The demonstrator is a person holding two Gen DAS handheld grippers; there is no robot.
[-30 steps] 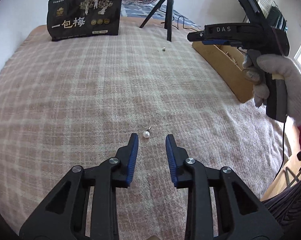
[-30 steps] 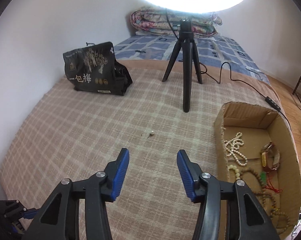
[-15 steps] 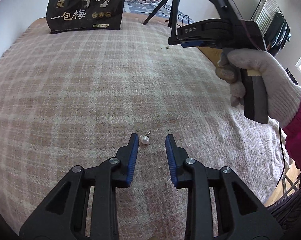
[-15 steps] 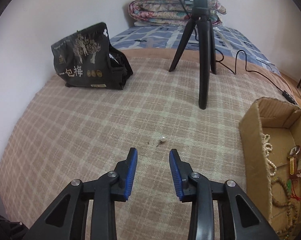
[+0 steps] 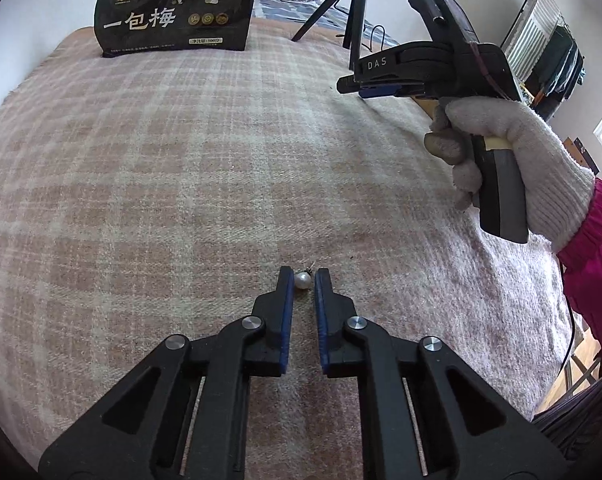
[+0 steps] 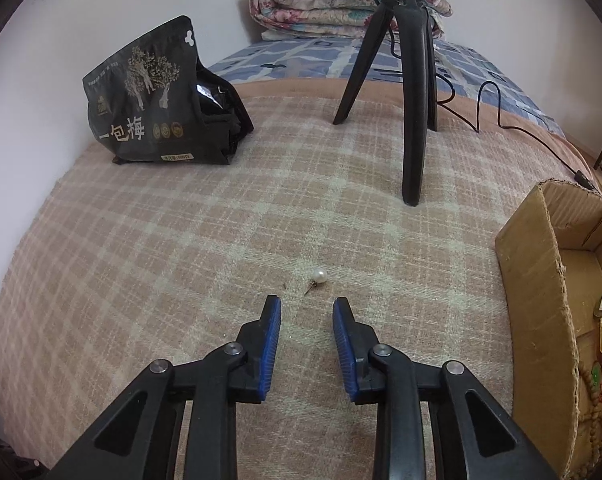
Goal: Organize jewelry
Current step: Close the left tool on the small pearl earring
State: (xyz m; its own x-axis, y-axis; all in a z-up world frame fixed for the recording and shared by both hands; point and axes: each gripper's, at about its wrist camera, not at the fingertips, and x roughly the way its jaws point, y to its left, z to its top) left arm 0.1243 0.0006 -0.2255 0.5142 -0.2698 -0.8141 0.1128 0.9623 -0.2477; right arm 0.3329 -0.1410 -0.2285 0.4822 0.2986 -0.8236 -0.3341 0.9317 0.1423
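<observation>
A white pearl stud earring [image 5: 302, 280] lies on the plaid blanket between the tips of my left gripper [image 5: 302, 278], whose blue pads have closed onto it from both sides. A second pearl stud earring [image 6: 319, 276] lies on the blanket just ahead of my right gripper [image 6: 305, 313], which is open and empty. The right gripper also shows in the left wrist view [image 5: 385, 76], held by a gloved hand above the blanket. A cardboard box [image 6: 533, 280] with bead strings and other jewelry stands at the right.
A black snack bag [image 6: 149, 116] stands at the far left of the blanket [image 6: 161, 260]. A black tripod [image 6: 413, 80] with a trailing cable stands at the back. Folded quilts [image 6: 341, 4] lie behind it.
My left gripper has moved forward and closed its jaws around the pearl earring. My right gripper has moved lower and closer to the second earring, with its jaws narrowed.
</observation>
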